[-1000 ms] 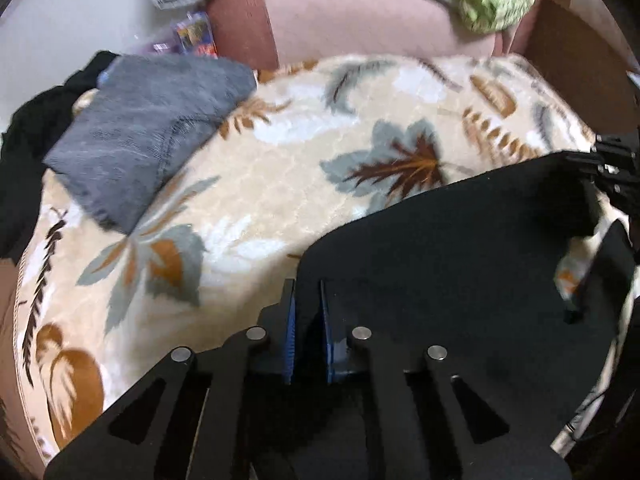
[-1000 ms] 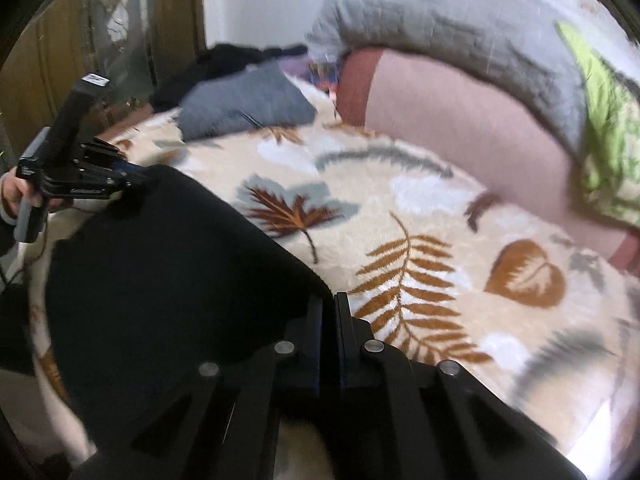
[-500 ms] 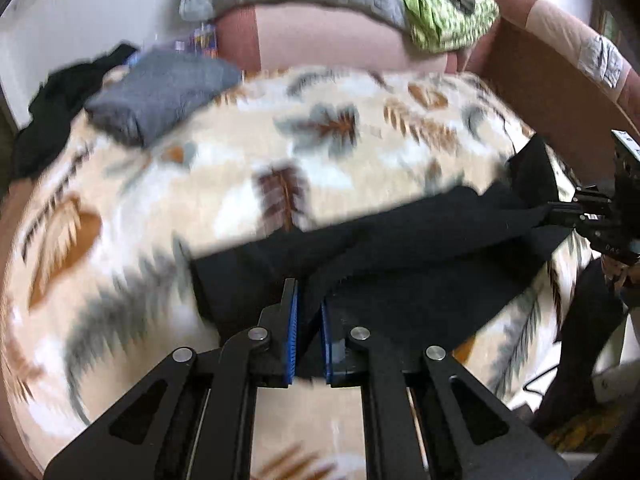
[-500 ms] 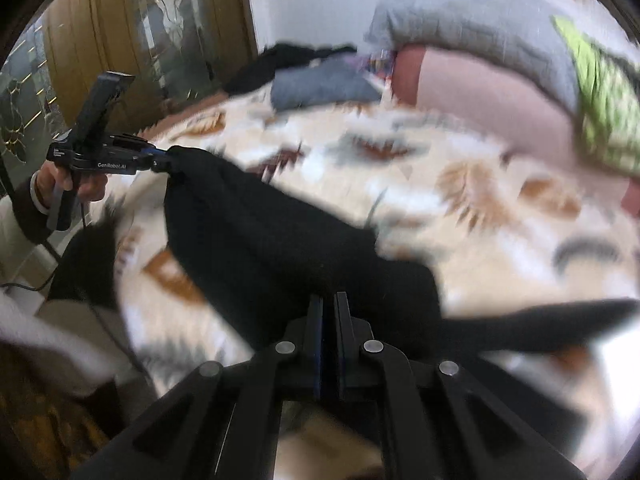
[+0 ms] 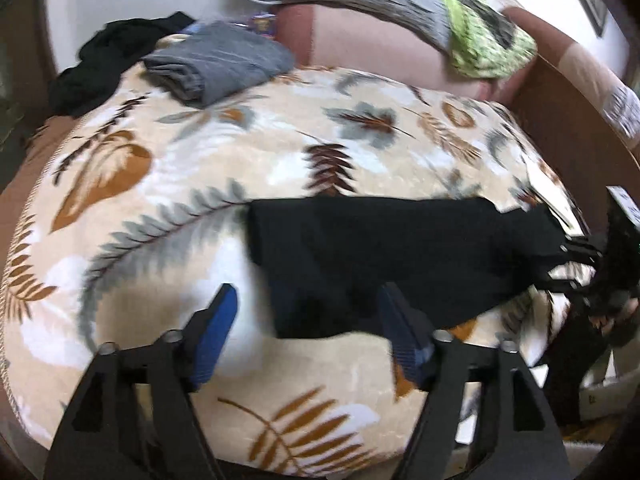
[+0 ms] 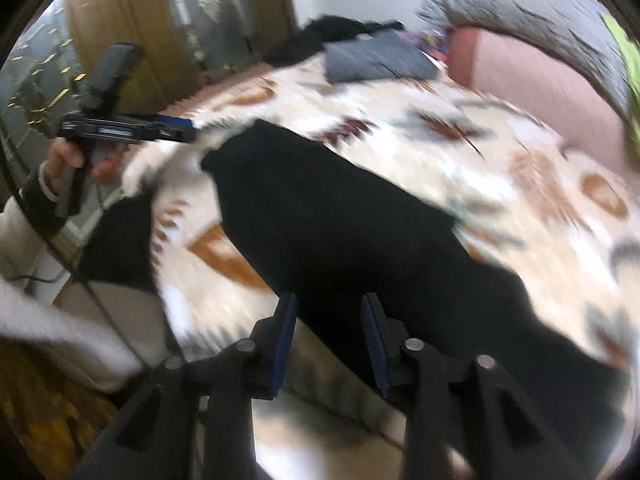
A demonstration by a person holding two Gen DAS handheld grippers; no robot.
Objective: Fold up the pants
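Black soft-cloth pants (image 5: pixel 400 264) lie as a folded band on the cream leaf-patterned blanket (image 5: pixel 224 168), running from the lower middle of the left-wrist picture out to its right edge. That long axis is what my next move turns on, I judge: it runs from one gripper across to the other, so each holds an end zone and neither is nearer the whole.

My left gripper (image 5: pixel 306 330) is opening, blue pads spread wide; the near left end of the cloth sits between and just beyond them, with no pad pressing on it.

In the right-wrist picture the same band (image 6: pixel 340 216) runs from the bottom middle up toward the upper left. My right gripper (image 6: pixel 330 338) is also opening, jaws moderately apart, cloth between them but unpinched. The left gripper (image 6: pixel 176 130) shows there at the far end, just beside the corner.

A folded grey garment (image 5: pixel 220 66) sits upper left, well apart.
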